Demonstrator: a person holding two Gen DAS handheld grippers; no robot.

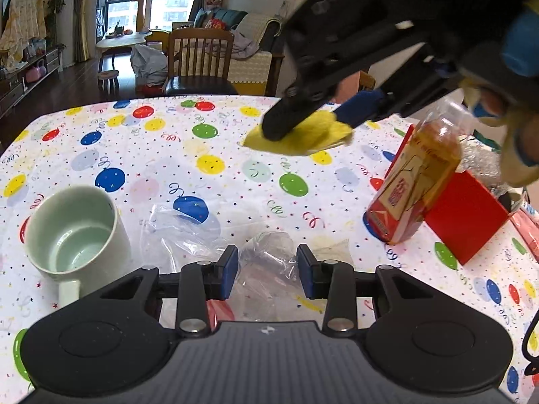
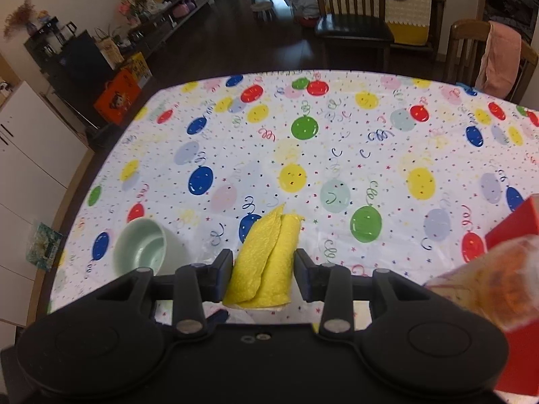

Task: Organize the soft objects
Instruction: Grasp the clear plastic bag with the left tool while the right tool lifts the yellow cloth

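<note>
Jaws of right gripper [image 2: 263, 277] straddle yellow cloth [image 2: 266, 262], gaps either side

Bottle [image 2: 485, 279] blurred, edge-cropped.

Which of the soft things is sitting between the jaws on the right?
The folded yellow cloth; the crumpled clear plastic bag lies between the left gripper's open jaws instead.

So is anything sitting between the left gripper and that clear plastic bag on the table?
Nothing visible does. The clear plastic bag lies crumpled right in front of the left gripper, partly between its open fingers. The pale green mug stands off to the left, and the bottle off to the right, both out of the path.
</note>
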